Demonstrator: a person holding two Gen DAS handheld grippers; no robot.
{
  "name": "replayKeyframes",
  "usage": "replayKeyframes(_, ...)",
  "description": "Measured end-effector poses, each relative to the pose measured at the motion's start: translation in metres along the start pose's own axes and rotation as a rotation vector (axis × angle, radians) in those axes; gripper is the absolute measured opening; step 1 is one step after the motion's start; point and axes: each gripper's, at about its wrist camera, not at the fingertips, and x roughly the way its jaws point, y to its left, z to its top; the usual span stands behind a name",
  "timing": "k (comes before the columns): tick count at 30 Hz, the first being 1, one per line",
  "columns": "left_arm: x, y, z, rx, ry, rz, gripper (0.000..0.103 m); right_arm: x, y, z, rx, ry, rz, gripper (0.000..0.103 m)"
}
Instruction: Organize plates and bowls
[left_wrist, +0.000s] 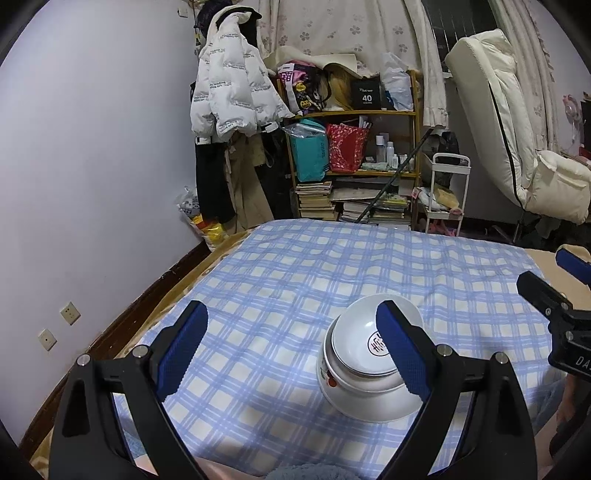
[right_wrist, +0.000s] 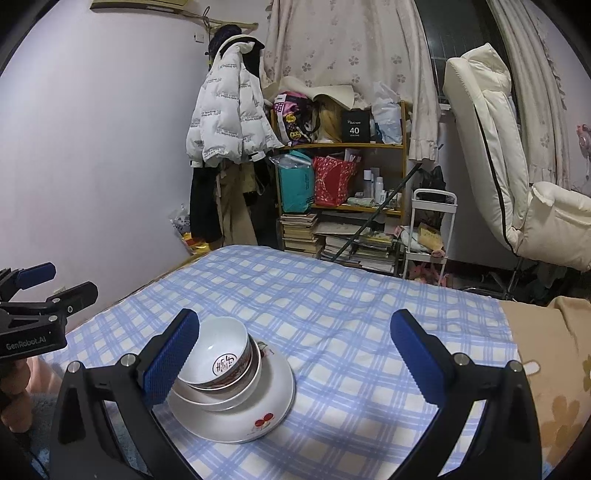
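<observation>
A stack of white dishes stands on the blue checked cloth (left_wrist: 280, 280): a wide plate with a red cherry print (right_wrist: 258, 410) at the bottom, a larger bowl (right_wrist: 236, 395) on it, and a small bowl with a round red mark inside (right_wrist: 221, 354) on top. The stack also shows in the left wrist view (left_wrist: 365, 373). My left gripper (left_wrist: 291, 343) is open and empty, the stack behind its right finger. My right gripper (right_wrist: 291, 350) is open and empty, the stack behind its left finger. Each gripper shows at the edge of the other's view.
The cloth (right_wrist: 332, 295) covers a bed; a beige blanket (right_wrist: 546, 354) lies at its right. Beyond the far edge stand a cluttered shelf (right_wrist: 340, 177), hanging coats (right_wrist: 229, 118), a white cart (right_wrist: 428, 236) and a white chair (right_wrist: 498, 155). A wall runs along the left.
</observation>
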Motion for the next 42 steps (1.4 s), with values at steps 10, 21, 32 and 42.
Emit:
replayKeyframes(10,-0.002,-0.001,-0.001,-0.003,-0.009,0.009,0.091,-0.001,-0.006,0.001,0.035,-0.013,-0.014,0.103)
replayKeyframes(21,-0.001,-0.001,-0.001,0.011,-0.007,0.032,0.091,-0.005,-0.011,0.001,0.045,-0.022,-0.041,0.103)
replayKeyframes(32,0.0,0.004,0.0,0.006,-0.011,0.056,0.092,-0.005,-0.012,0.002,0.045,-0.019,-0.041,0.103)
replayKeyframes(42,0.0,0.005,0.0,0.007,-0.013,0.063,0.091,-0.005,-0.012,0.002,0.047,-0.019,-0.039,0.103)
